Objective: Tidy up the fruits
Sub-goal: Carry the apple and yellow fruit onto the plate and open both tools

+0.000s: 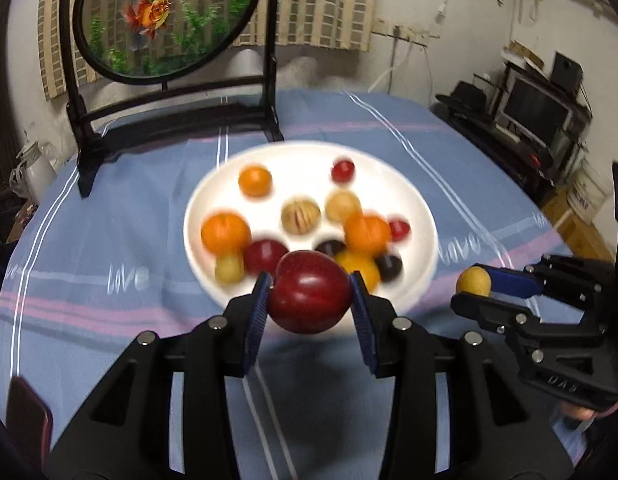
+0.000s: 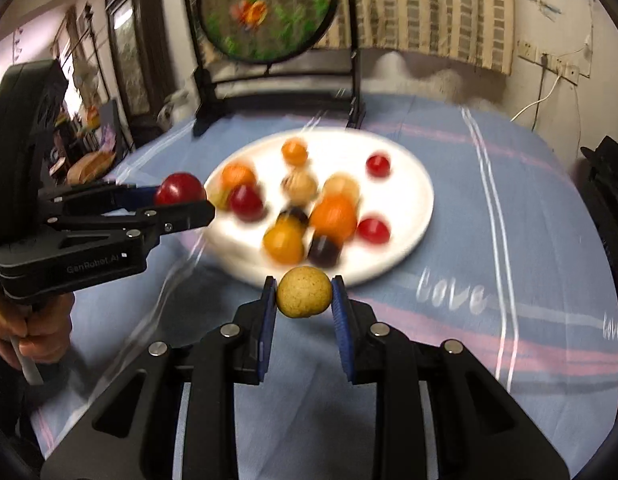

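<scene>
A white plate (image 1: 217,196) on the blue striped cloth holds several fruits: oranges, small red ones, dark plums, pale yellow ones. My left gripper (image 1: 309,298) is shut on a large dark red plum (image 1: 309,294), held above the plate's near rim. My right gripper (image 2: 304,298) is shut on a small yellow-tan round fruit (image 2: 304,291), held just in front of the plate (image 2: 413,196). The right gripper also shows in the left wrist view (image 1: 475,286) to the plate's right. The left gripper with the plum (image 2: 180,189) shows in the right wrist view at the plate's left.
A black stand with a round goldfish panel (image 1: 165,16) stands behind the plate at the back left. A dark red flat object (image 1: 27,416) lies at the table's near left edge. Shelving with electronics (image 1: 537,108) stands off the table to the right.
</scene>
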